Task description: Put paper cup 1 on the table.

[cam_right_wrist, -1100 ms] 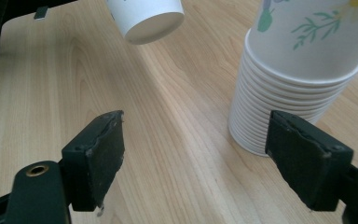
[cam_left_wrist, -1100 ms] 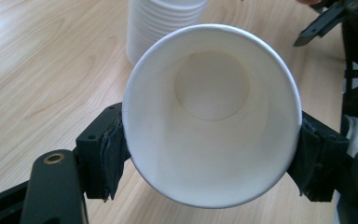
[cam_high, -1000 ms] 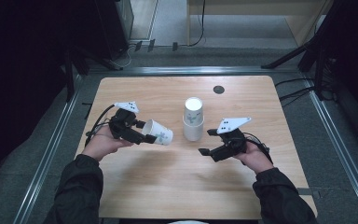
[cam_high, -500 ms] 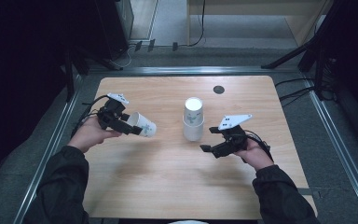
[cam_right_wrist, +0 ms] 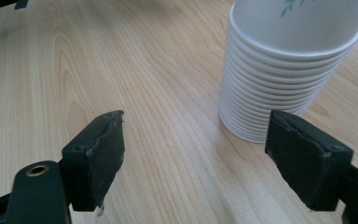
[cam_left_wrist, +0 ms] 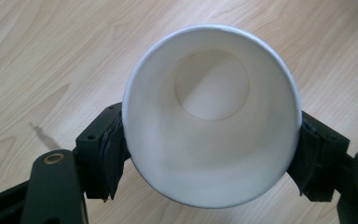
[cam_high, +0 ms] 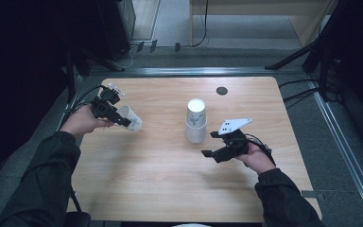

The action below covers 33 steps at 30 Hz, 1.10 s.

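Paper cup [cam_left_wrist: 212, 116] sits clamped in my left tool [cam_high: 123, 119], lifted off the stack [cam_high: 196, 121]; next, set it on the counter [cam_high: 137, 189]; right tool [cam_high: 216, 144] gapes empty.

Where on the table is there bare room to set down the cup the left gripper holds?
Bare wood spans the near half of the table, and between the cup and the cup stack. Tighter between that stack and the right gripper.

I read this as a lab: one bare wooden table [cam_high: 170, 189] on grey floor [cam_high: 340, 156], dark stands [cam_high: 312, 52], cables [cam_high: 201, 28] trailing, metal rails [cam_high: 189, 72] around it.
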Available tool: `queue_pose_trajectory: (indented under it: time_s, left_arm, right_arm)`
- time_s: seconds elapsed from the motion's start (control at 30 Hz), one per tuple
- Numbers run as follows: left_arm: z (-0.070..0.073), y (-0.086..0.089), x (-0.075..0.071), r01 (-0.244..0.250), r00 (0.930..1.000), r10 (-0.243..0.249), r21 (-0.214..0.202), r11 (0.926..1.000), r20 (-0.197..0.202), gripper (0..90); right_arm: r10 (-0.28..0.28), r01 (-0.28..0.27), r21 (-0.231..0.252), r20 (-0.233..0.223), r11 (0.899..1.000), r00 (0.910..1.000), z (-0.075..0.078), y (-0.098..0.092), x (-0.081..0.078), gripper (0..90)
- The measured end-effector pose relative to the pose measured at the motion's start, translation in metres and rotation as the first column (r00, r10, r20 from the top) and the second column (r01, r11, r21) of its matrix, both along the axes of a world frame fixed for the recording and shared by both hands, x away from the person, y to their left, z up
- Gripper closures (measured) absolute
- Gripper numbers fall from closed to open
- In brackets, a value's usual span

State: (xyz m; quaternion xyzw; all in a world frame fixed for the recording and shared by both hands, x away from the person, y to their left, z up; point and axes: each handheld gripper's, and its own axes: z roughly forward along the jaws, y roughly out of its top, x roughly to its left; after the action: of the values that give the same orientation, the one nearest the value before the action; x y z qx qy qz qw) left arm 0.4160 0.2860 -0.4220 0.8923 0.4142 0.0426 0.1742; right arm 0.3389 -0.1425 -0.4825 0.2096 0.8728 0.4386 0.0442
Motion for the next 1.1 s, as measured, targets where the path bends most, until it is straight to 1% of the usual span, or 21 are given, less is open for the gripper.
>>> queue_pose_trajectory:
  time_s: [0.03,0.07,0.2,0.3,0.33,0.37,0.4,0.43,0.5,0.6,0.7,0.77,0.83,0.97,1.0,1.03,1.1]
  left_arm:
    - [-0.001,0.003,0.003,-0.011,0.9999,0.011,0.006,0.9999,-0.011,24.1]
    - [-0.001,0.005,0.005,-0.017,0.9998,0.017,0.020,0.9997,-0.014,24.1]
    - [-0.007,0.012,0.014,-0.047,0.9978,0.049,0.060,0.9971,-0.044,24.0]
    - [-0.013,0.015,0.020,-0.068,0.9957,0.074,0.092,0.9934,-0.056,24.0]
    - [-0.015,0.016,0.021,-0.071,0.9949,0.079,0.109,0.9915,-0.063,24.0]
    - [-0.018,0.016,0.022,-0.070,0.9949,0.079,0.126,0.9896,-0.063,24.0]
    - [-0.020,0.017,0.023,-0.068,0.9948,0.077,0.134,0.9886,-0.066,23.9]
    - [-0.022,0.017,0.023,-0.071,0.9945,0.081,0.129,0.9891,-0.067,23.8]
    - [-0.025,0.017,0.024,-0.071,0.9944,0.080,0.132,0.9887,-0.069,23.7]
    - [-0.029,0.014,0.025,-0.066,0.9944,0.078,0.163,0.9845,-0.071,23.3]
    - [-0.032,0.012,0.027,-0.047,0.9946,0.063,0.185,0.9816,-0.082,22.8]
    - [-0.033,0.009,0.027,-0.046,0.9947,0.062,0.193,0.9802,-0.082,22.3]
    - [-0.033,0.009,0.028,-0.051,0.9945,0.067,0.192,0.9801,-0.081,21.7]
    - [-0.035,0.010,0.028,-0.069,0.9935,0.083,0.169,0.9833,-0.078,19.8]
    - [-0.035,0.011,0.029,-0.080,0.9920,0.094,0.159,0.9841,-0.084,18.8]
    - [-0.035,0.012,0.029,-0.076,0.9922,0.091,0.161,0.9840,-0.086,17.3]
    - [-0.036,0.012,0.029,-0.099,0.9897,0.113,0.144,0.9846,-0.089,14.2]
  right_arm:
    - [0.001,-0.001,-0.003,0.003,1.000,1.0000,0.000,0.000,0.000,20.3]
    - [0.001,-0.001,-0.005,0.003,1.000,1.0000,-0.001,0.001,0.000,20.3]
    - [0.005,-0.005,-0.016,-0.007,1.000,1.0000,-0.003,0.002,-0.001,20.2]
    - [0.007,-0.007,-0.014,-0.004,1.000,1.0000,-0.003,0.002,-0.001,20.3]
    - [0.006,-0.006,-0.015,-0.004,1.000,1.0000,-0.003,0.002,-0.001,20.3]
    - [0.007,-0.007,-0.013,-0.003,1.000,1.0000,-0.003,0.002,-0.001,20.2]
    - [0.006,-0.006,-0.014,-0.004,1.000,1.0000,-0.003,0.002,-0.001,20.2]
    - [0.005,-0.005,-0.014,-0.005,1.000,1.0000,-0.003,0.002,-0.001,20.3]
    - [0.004,-0.004,-0.016,-0.005,1.000,1.0000,-0.003,0.002,-0.001,20.2]
    - [0.005,-0.005,-0.016,-0.008,1.000,1.0000,-0.004,0.003,-0.002,20.2]
    - [0.007,-0.007,-0.018,-0.008,1.000,0.9999,-0.004,0.003,-0.002,20.2]
    - [0.008,-0.008,-0.018,-0.005,1.000,1.0000,-0.004,0.003,-0.001,20.2]
    - [0.008,-0.008,-0.019,-0.008,1.000,0.9999,-0.005,0.004,-0.001,20.2]
    - [0.008,-0.008,-0.019,-0.004,1.000,1.0000,-0.004,0.004,-0.002,20.2]
    - [0.006,-0.006,-0.019,-0.002,1.000,1.0000,-0.004,0.004,-0.002,20.2]
    - [0.005,-0.005,-0.018,-0.001,1.000,1.0000,-0.004,0.004,-0.002,20.2]
    - [0.004,-0.004,-0.018,-0.001,1.000,1.0000,-0.004,0.003,-0.001,20.2]
